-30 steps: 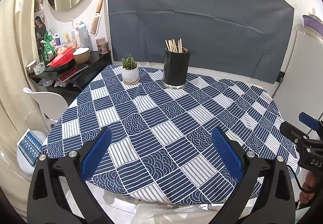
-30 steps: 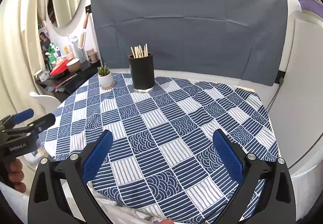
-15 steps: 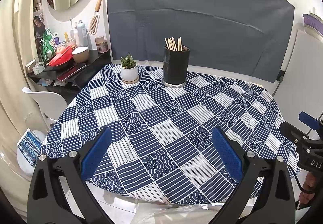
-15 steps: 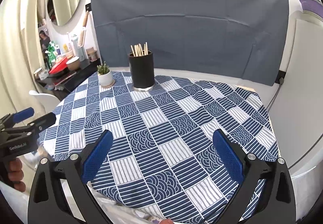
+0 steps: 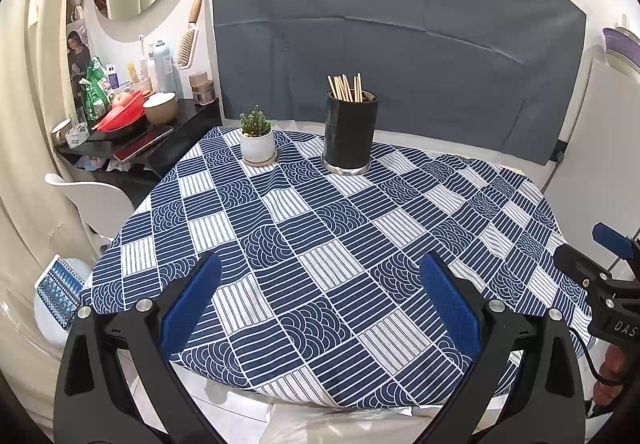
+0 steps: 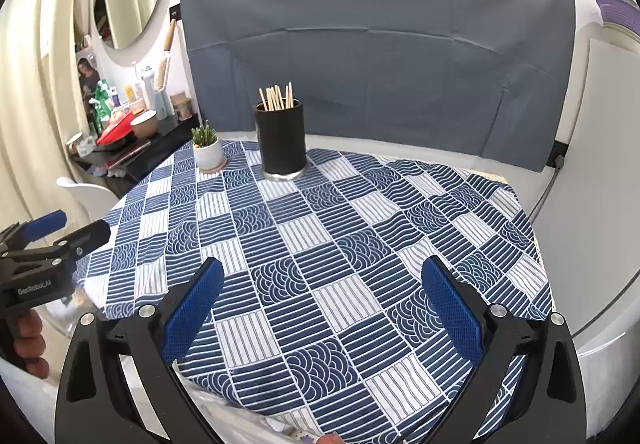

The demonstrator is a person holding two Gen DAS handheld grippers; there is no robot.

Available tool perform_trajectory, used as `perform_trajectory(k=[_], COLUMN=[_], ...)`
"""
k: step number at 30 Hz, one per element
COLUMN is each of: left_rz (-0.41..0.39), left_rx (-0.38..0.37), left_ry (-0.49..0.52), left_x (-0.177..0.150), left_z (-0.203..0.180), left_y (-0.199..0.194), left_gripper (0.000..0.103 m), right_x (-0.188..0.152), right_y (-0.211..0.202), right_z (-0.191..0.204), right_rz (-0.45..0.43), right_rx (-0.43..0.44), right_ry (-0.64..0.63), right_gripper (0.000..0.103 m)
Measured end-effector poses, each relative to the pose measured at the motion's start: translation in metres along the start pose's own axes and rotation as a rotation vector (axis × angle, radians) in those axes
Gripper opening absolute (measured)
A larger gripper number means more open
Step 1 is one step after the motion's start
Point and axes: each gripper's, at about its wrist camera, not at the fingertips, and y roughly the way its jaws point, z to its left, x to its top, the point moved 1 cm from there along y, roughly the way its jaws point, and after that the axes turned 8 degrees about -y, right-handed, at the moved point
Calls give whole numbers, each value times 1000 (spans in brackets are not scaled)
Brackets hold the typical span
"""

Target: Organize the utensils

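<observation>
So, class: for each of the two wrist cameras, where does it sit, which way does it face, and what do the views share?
Left wrist: sits on the left gripper, faces across the patterned tablecloth toward the black holder; own jaws wide apart, right gripper at the right edge.
Right wrist: sits on the right gripper, faces likewise; own jaws wide apart, left gripper and a hand at left.
Shared: holder with chopsticks, potted plant, grey backdrop.
</observation>
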Motion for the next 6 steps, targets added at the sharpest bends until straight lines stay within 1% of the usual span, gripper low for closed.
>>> perform_trajectory(k=[6], left_rz=[13], left_rx=[3], left_ry=[-21], left_x=[2], left_z=[1], left_y=[5], left_gripper=[97], right_x=[2], right_y=[3], right_z=[-1], right_rz=[4], right_rx=[0], right_ry=[-3], right_gripper=[95])
